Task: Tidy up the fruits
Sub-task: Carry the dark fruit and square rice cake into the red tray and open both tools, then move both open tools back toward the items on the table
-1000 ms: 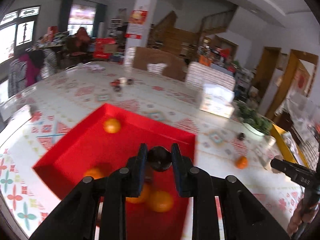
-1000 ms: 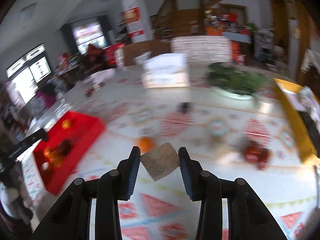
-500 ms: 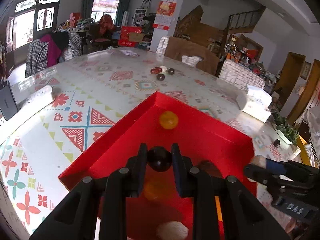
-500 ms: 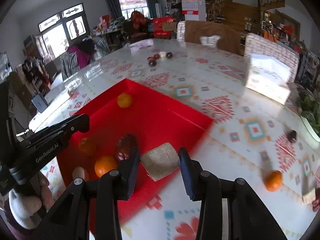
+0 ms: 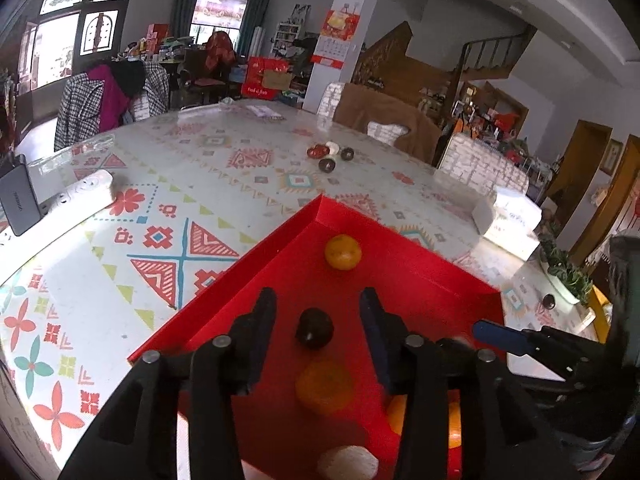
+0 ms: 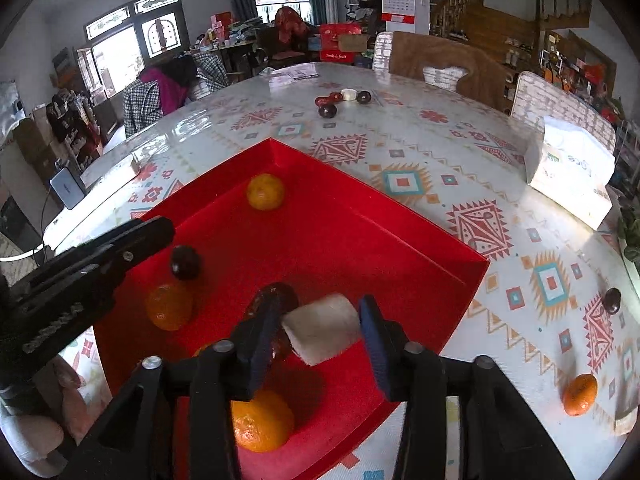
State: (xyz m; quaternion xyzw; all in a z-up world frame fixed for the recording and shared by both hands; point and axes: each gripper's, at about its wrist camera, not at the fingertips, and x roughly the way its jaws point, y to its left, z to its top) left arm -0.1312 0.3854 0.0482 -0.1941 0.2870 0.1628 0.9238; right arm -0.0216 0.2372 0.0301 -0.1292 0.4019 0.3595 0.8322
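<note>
My left gripper (image 5: 318, 320) hangs over the red tray (image 5: 420, 276); its fingers have just been parting, and the dark plum (image 5: 314, 327) lies between them, touching neither, on the tray floor. My right gripper (image 6: 320, 330) has likewise been spreading; the pale chunk (image 6: 322, 328) sits between its fingers, whether it is loose I cannot tell. Oranges (image 6: 265, 191) and a dark red fruit (image 6: 276, 300) lie in the tray. One orange (image 6: 579, 394) and a plum (image 6: 612, 300) rest on the counter (image 6: 440, 140), right of the tray.
</note>
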